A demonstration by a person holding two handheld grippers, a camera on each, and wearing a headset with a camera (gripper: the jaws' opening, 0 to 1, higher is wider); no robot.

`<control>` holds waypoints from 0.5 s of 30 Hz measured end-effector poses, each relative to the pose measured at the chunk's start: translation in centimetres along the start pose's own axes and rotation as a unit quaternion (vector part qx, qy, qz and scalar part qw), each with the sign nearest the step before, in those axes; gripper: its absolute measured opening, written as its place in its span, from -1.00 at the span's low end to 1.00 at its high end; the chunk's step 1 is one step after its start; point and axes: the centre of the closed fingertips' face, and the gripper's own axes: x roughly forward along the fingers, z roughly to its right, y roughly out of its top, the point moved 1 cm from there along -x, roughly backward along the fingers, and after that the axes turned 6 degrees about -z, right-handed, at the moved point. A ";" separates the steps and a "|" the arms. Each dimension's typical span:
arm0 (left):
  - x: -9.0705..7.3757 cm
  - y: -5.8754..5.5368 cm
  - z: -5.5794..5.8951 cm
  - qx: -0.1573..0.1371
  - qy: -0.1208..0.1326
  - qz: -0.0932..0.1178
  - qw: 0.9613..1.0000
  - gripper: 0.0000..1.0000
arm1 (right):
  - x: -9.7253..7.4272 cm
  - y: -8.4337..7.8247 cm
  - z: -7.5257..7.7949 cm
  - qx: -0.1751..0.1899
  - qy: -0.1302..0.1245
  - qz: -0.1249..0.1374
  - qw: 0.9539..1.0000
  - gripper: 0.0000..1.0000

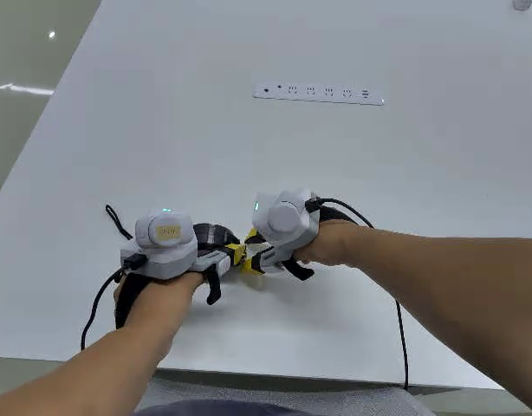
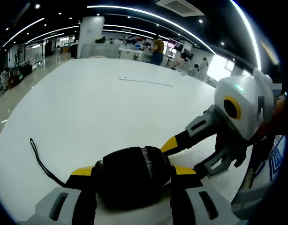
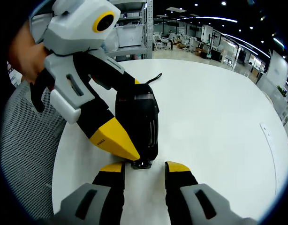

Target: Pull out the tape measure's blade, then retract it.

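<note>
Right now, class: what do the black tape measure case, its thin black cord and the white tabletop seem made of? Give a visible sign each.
Black rounded tape measure case: likely hard plastic, perhaps rubber-coated; dull sheen, moulded seams. Thin black cord: probably woven string or rubber; it lies limp and curved. White tabletop: smooth laminate or painted board; soft even sheen.

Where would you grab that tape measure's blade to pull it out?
By the small tip jutting from the case, coming straight on as the right gripper does: it points between those open jaws, and the left gripper pins the case.
</note>
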 end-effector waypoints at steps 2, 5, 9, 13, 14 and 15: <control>-0.5 0.9 0.1 0.037 -0.001 0.021 0.999 0.21 | -0.6 0.3 0.3 0.010 -0.006 0.007 1.000 -0.28; -1.2 1.9 0.4 0.015 -0.024 0.032 0.999 0.35 | -1.5 0.4 0.8 0.018 -0.022 0.014 0.999 -0.20; -2.3 3.1 0.3 0.020 -0.047 0.046 0.998 0.47 | -3.1 0.2 0.9 0.029 -0.039 0.020 0.999 -0.09; -3.7 3.7 -0.2 0.037 -0.057 0.067 0.995 0.69 | -4.7 -0.4 1.1 0.059 -0.066 0.034 0.995 0.02; -3.9 3.6 -0.3 0.034 -0.061 0.067 0.995 0.74 | -5.0 -0.5 1.0 0.066 -0.071 0.036 0.995 0.05; -4.2 3.6 -0.4 0.028 -0.065 0.067 0.995 0.77 | -5.1 -0.6 1.0 0.071 -0.073 0.037 0.994 0.08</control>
